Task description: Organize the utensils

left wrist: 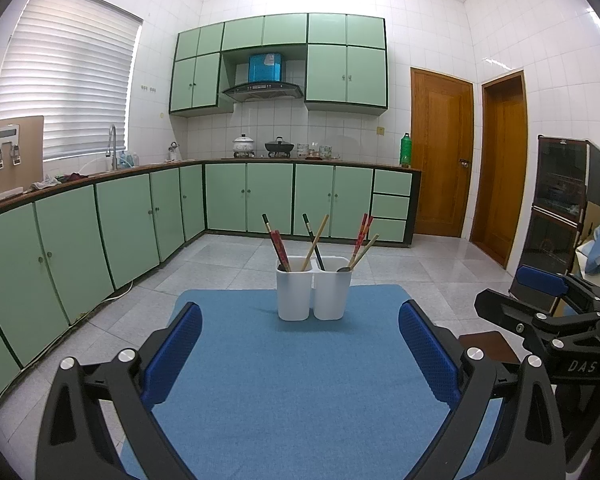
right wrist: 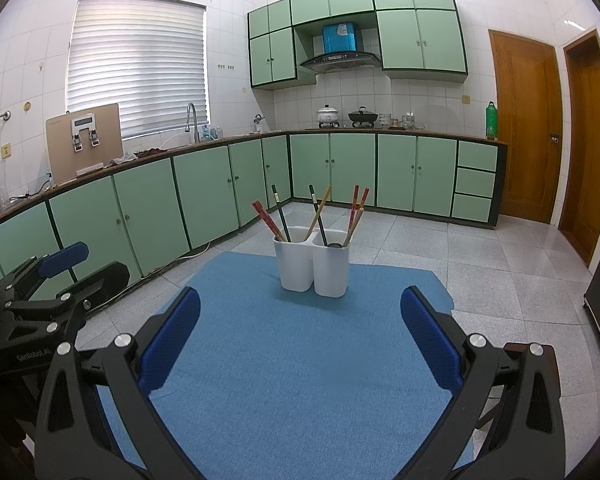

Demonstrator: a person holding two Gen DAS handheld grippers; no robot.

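Observation:
A white two-compartment utensil holder (left wrist: 313, 294) (right wrist: 311, 266) stands on a blue mat (left wrist: 300, 368) (right wrist: 300, 352) at its far end. Red, black and wooden chopsticks (left wrist: 278, 245) (right wrist: 269, 221) stick out of both compartments, and a dark spoon bowl (right wrist: 334, 245) shows in the right one. My left gripper (left wrist: 300, 354) is open and empty, held over the mat short of the holder. My right gripper (right wrist: 300, 338) is open and empty, also short of the holder. Each gripper shows at the edge of the other's view.
The mat covers a small table with a brown corner (left wrist: 490, 346). Green cabinets (left wrist: 112, 232) line the left and back walls. Two wooden doors (left wrist: 440, 156) stand at the right, with a dark cabinet (left wrist: 560, 216) beside them. The floor is grey tile.

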